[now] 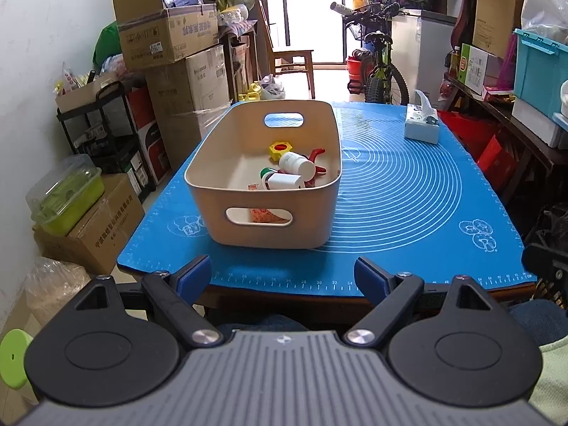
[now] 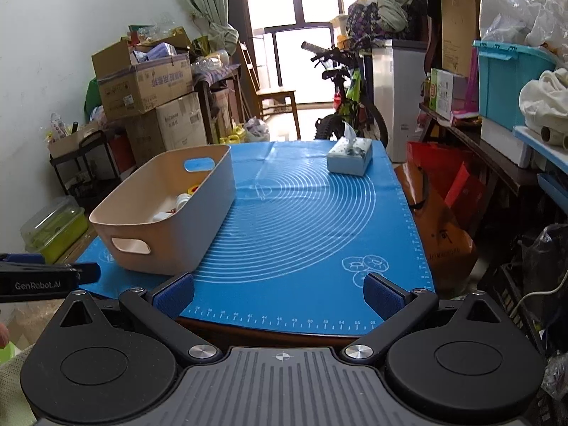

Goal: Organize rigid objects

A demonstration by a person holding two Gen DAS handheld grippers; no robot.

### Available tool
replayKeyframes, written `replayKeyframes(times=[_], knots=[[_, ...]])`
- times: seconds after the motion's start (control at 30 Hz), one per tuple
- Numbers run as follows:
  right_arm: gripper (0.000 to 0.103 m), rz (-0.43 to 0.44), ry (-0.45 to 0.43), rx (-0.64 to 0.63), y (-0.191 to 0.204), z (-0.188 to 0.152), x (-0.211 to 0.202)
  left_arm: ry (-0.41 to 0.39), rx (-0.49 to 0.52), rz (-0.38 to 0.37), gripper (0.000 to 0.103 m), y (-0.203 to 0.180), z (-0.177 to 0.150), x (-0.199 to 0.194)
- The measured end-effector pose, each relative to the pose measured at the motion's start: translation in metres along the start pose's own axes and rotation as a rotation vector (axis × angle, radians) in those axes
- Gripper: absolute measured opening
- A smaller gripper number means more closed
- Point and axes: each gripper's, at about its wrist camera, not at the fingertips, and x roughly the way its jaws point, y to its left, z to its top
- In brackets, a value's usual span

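Your left gripper [image 1: 282,271] is facing bin [image 1: 264,191] dead ahead, long axis running away toward bench far edge; fingers spread, empty. Right gripper [image 2: 278,293], also spread and empty, is sitting off bin's right flank.

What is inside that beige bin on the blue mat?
The beige bin holds a white bottle, a yellow nut-shaped toy, a red piece and a white block. Its front wall hides whatever lies lower.

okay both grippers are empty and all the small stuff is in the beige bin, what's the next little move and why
Probably pull both grippers back and stop. The left gripper and right gripper are open and empty, the small items sit in the bin, and only the tissue box remains on the mat.
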Motion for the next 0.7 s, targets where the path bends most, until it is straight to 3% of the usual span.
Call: replayKeyframes(times=[0.23, 0.7], knots=[[0.1, 0.005, -0.08, -0.041, 0.008, -0.016, -0.008, -0.047, 0.007, -0.011, 0.087, -0.004, -0.01, -0.002], [0.1, -0.006, -0.101, -0.054, 0.013, -0.021, -0.007, -0.064, 0.008, -0.013, 0.087, -0.005, -0.016, 0.002]])
